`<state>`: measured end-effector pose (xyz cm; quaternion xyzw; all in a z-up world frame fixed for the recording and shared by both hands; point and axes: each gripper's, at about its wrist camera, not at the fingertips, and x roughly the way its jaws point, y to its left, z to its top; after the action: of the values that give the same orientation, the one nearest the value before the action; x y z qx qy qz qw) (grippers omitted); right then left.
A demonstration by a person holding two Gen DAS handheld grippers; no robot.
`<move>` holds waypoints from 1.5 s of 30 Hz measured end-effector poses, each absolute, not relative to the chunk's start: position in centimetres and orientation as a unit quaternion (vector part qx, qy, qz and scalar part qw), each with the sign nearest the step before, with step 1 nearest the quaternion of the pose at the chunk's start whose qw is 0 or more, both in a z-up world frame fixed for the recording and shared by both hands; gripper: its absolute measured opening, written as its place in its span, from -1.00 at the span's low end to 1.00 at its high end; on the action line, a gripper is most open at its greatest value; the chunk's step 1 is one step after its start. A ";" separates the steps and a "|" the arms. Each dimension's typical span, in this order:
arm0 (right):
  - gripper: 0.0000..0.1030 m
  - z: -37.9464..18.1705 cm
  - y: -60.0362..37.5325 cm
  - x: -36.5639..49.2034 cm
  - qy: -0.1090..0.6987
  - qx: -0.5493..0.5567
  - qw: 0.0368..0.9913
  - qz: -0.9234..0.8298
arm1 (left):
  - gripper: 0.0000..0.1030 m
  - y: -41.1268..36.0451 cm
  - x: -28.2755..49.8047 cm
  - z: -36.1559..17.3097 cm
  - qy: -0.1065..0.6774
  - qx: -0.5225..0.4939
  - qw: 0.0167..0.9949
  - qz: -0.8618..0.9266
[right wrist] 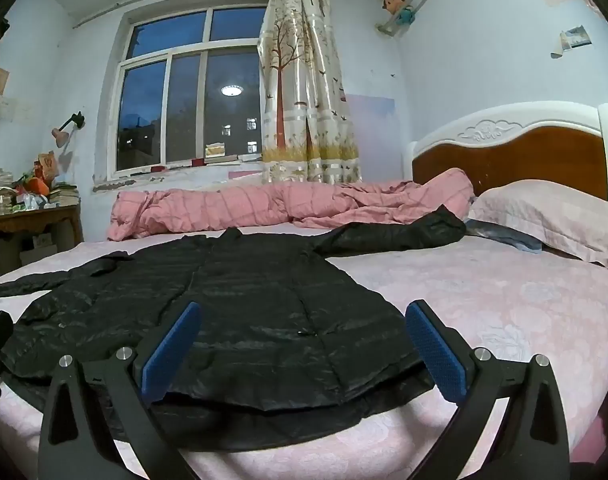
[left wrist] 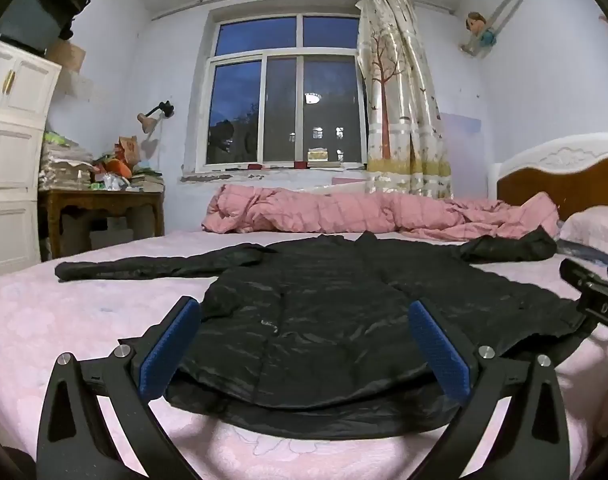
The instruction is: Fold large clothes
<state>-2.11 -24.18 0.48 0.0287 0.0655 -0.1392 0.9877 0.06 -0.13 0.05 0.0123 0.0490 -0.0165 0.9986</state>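
Left wrist view is showing the left gripper [left wrist: 304, 344] standing wide over the black coat [left wrist: 312, 320]; the right gripper [right wrist: 304, 344] is also gaping, holding nothing.

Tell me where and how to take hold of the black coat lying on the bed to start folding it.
Take the black coat by its sleeves. The left one lies flat and straight out on the pink sheet; the right one reaches toward the pillow. Probably best to bring each open pair of tongs in low from the hem side, pinching near the cuff.
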 end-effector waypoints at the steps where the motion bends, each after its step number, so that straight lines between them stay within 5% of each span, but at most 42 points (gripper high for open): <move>1: 1.00 0.5 -24.1 -2.1 0.072 0.019 0.987 -0.141 | 1.00 -0.3 0.1 0.1 0.052 0.012 0.998 -0.021; 45: 1.00 0.6 -23.9 -2.7 0.074 0.023 0.986 -0.144 | 1.00 0.8 -0.8 0.1 0.023 -0.030 0.999 0.001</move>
<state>-2.72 -23.90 0.58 0.0233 0.0744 -0.1443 0.9865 -0.80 0.80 0.09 -0.0300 0.0234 0.0008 0.9993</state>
